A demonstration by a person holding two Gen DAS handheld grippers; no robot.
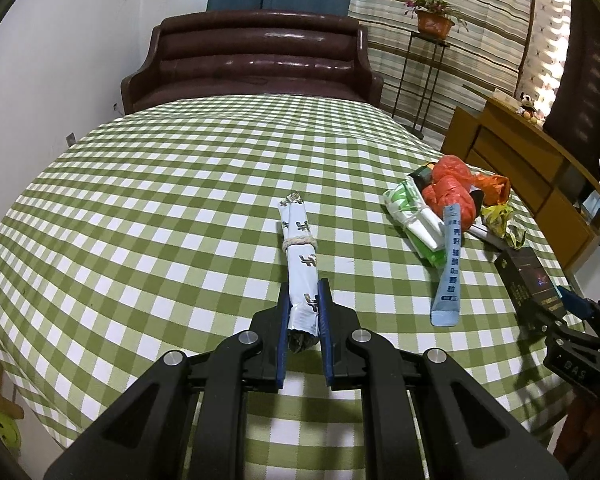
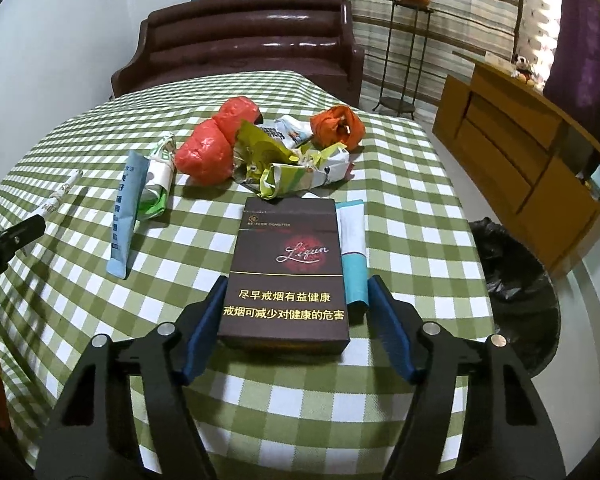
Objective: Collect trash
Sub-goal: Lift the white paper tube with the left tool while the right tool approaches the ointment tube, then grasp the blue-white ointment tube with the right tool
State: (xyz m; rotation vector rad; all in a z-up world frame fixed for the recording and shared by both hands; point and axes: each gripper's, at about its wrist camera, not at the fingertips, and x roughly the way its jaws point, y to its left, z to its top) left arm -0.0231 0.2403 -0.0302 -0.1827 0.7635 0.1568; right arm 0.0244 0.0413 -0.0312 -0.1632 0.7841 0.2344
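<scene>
My left gripper is shut on a rolled pale-blue wrapper tied with string, which lies on the green checked tablecloth. My right gripper is open around a dark brown cigarette box; both jaws stand apart from its sides. A teal-and-white tube lies against the box's right side. A trash pile lies beyond: red bags, an orange bag, yellow-green wrappers, a blue sachet and a green-white packet. The pile also shows in the left view.
A bin lined with a black bag stands on the floor right of the table. A brown leather sofa is behind the table. A wooden cabinet and a plant stand stand at the right.
</scene>
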